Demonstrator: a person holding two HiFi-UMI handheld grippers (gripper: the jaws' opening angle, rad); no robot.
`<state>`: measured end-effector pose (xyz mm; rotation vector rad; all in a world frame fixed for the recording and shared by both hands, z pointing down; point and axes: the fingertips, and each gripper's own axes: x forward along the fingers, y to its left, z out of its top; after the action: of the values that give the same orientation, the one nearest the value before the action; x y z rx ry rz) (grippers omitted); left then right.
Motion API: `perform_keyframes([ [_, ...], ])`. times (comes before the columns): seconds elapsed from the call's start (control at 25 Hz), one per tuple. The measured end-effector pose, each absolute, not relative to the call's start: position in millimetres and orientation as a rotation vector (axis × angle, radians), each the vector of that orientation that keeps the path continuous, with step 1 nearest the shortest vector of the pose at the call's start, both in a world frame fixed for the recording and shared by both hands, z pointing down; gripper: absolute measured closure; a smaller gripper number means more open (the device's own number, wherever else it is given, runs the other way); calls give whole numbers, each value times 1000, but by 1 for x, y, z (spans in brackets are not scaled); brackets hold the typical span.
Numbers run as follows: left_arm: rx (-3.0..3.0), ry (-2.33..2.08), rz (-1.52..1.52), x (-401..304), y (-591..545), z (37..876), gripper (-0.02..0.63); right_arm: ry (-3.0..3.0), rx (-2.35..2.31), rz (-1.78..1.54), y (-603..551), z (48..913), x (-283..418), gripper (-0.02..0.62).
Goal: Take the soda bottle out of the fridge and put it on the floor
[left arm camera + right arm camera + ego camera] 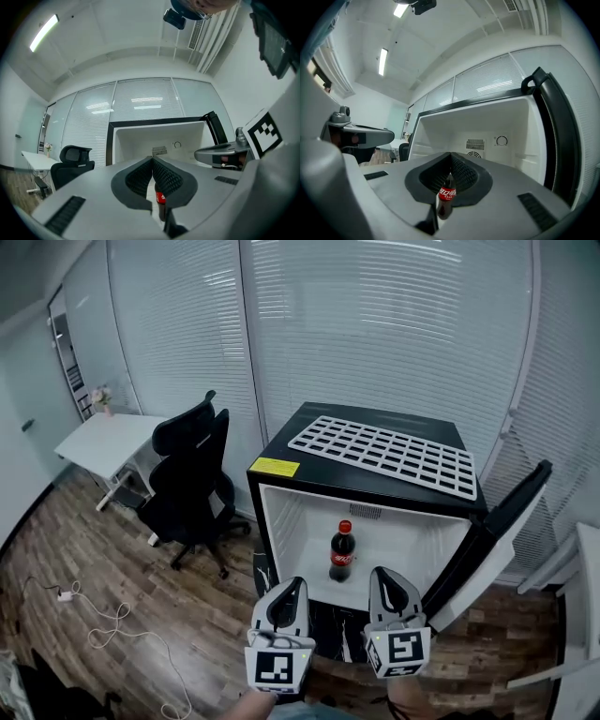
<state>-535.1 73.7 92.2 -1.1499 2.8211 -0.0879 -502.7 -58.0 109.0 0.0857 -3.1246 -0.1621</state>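
A dark soda bottle [342, 554] with a red cap and label stands upright on the white floor of the small open fridge [281, 521]. Both grippers hover in front of the fridge opening, short of the bottle and apart from it. My left gripper [292, 585] is shut with its tips [152, 159] touching, and the bottle's label [160, 199] shows through the gap below them. My right gripper [382, 576] is also shut [450, 154] with nothing held; the bottle [446, 194] appears beyond its pads, deeper inside the fridge.
The fridge door [506, 521] hangs open to the right. A white wire shelf [384, 454] lies on the fridge's black top. Black office chairs [192, 474] and a white desk [103, 442] stand to the left. A white cable [112, 624] trails over the wood floor.
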Motion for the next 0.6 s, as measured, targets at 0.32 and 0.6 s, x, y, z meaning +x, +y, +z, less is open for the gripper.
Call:
perform_keyframes([
  [0.32, -1193, 2817, -65, -579, 62, 100, 589, -3101, 62, -165, -56, 118, -552, 581],
  [0.6, -1234, 2822, -58, -610, 46, 110, 590, -3072, 15, -150, -59, 131, -587, 507],
])
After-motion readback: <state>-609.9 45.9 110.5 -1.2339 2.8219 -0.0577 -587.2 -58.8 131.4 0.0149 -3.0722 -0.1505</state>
